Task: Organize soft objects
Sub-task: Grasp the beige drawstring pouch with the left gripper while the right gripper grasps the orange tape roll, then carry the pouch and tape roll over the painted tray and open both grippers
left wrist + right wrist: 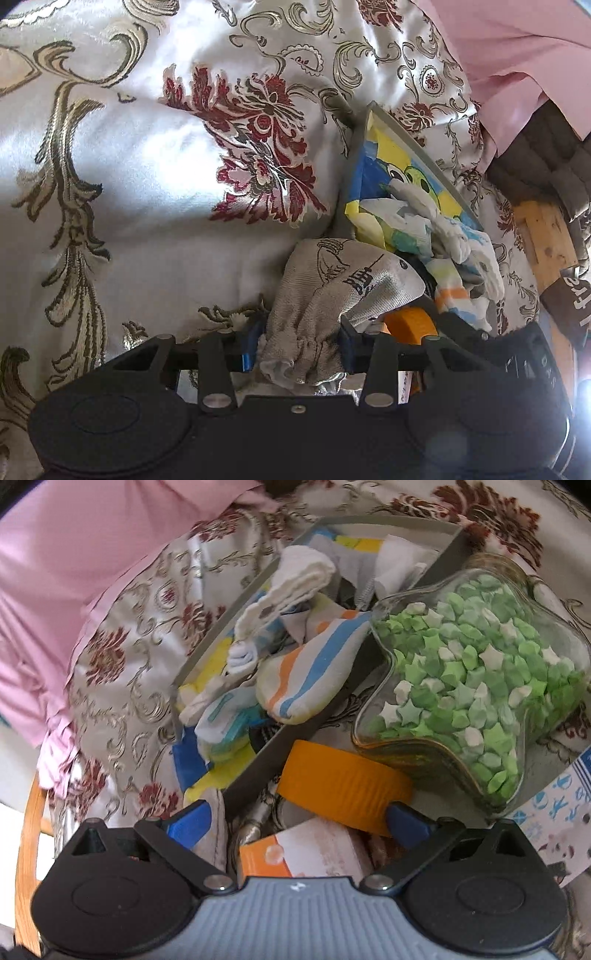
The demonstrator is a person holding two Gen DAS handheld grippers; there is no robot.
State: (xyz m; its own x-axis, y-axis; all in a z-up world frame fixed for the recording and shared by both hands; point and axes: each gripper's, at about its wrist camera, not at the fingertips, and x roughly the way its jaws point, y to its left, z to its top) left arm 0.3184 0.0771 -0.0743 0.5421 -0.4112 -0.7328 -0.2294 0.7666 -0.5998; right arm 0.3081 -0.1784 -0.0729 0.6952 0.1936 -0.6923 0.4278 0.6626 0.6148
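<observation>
Left wrist view: left tongs [299, 332] pinching grey sock [332, 291], just beside grey tray [402, 129] of small socks, on floral satin cover [147, 166]. Right wrist view: right tongs [299, 816] spread wide, nothing gripped; orange ring [343, 786] and star-shaped glass jar [472, 679] ahead, tray [369, 522] touching jar.

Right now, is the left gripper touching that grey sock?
Touching. The left wrist view shows the grey sock bunched between the left gripper, its blue fingers pressing both sides.
</observation>
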